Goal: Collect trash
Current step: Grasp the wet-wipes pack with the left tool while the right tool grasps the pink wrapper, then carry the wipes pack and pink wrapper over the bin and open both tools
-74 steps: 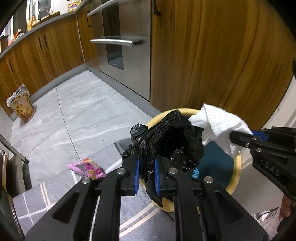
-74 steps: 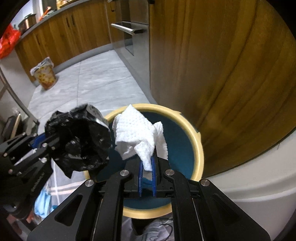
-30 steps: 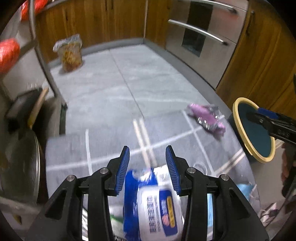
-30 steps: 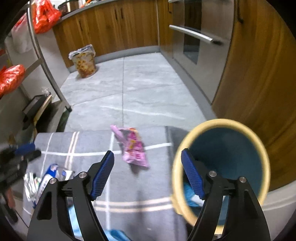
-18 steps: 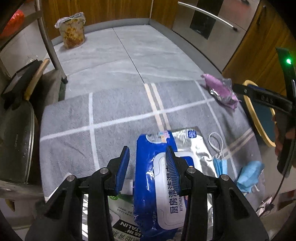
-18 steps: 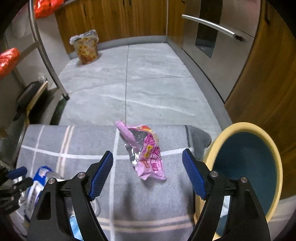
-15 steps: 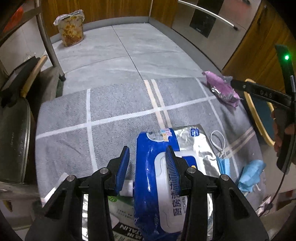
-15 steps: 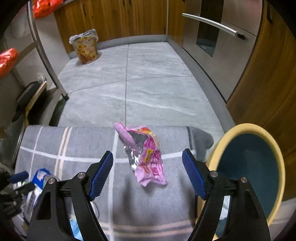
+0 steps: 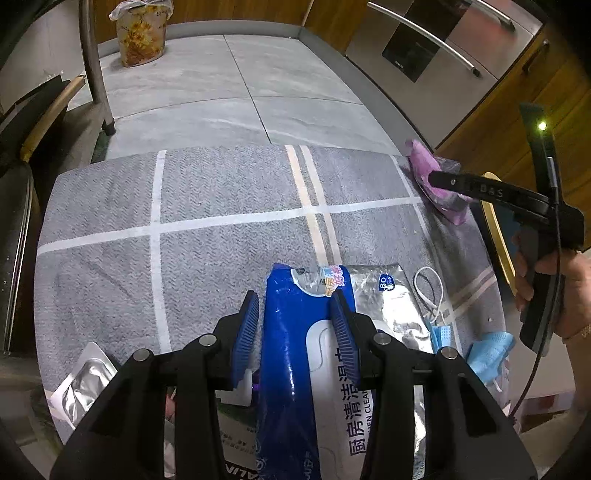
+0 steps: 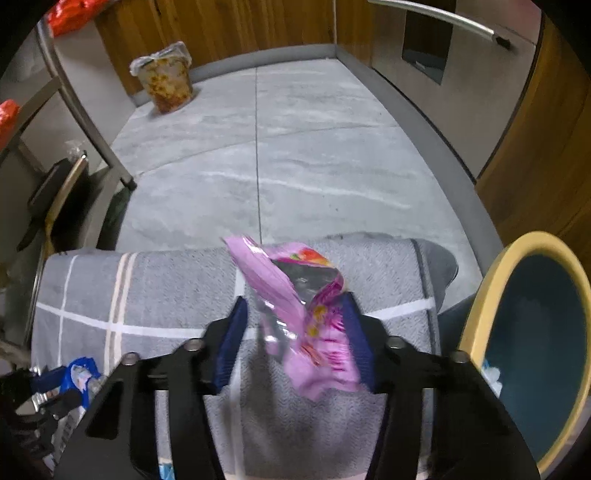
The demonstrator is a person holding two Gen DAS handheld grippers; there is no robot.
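My left gripper (image 9: 295, 314) is open, its jaws straddling the top of a blue wet-wipes pack (image 9: 295, 354) that lies on the grey rug (image 9: 221, 199). My right gripper (image 10: 293, 325) is open, its jaws on either side of a pink snack wrapper (image 10: 295, 310) at the rug's far edge; the wrapper also shows in the left wrist view (image 9: 436, 184). The yellow-rimmed teal trash bin (image 10: 532, 332) stands just right of the rug, with some white trash showing inside. The right gripper's side shows in the left wrist view (image 9: 436, 177).
On the rug near me lie a blue face mask (image 9: 487, 347), a silver foil pack (image 9: 399, 302), a foil blister (image 9: 85, 384) and a carton. A lined floral bin (image 9: 142, 33) stands far off. Wood cabinets and an oven (image 9: 443, 44) are right; a metal rack leg (image 9: 96, 66) and pans left.
Both grippers let go of the black bag and paper towel and swung from the bin to the rug. In the last half second each moved in around its item.
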